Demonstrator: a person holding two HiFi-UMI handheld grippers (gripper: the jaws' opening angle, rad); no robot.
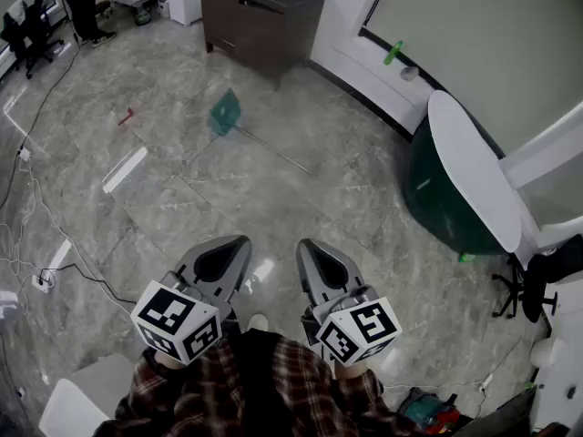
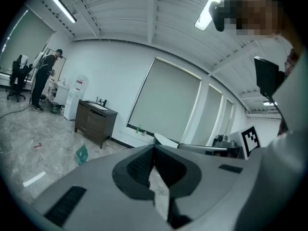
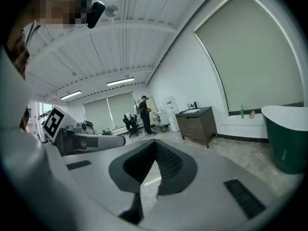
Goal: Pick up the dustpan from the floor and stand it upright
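Note:
The green dustpan [image 1: 225, 110] lies flat on the grey stone floor, well ahead of me, its long thin handle [image 1: 278, 151] running back to the right. The left gripper view shows the dustpan [image 2: 82, 154] small, at the left beyond the jaws. My left gripper [image 1: 240, 241] and right gripper [image 1: 303, 243] hang side by side close to my body, far short of the dustpan. Both are shut with nothing between the jaws; the left gripper [image 2: 154, 146] and the right gripper [image 3: 155, 142] show their pads meeting at the tips.
A dark wooden cabinet [image 1: 260, 16] stands against the wall beyond the dustpan. A green tub with a white lid [image 1: 446, 198] is at the right, beside an office chair [image 1: 533, 285]. Cables [image 1: 55, 262], a white strip [image 1: 125, 169] and a small red item [image 1: 126, 116] lie left. A person [image 1: 82, 3] stands far back.

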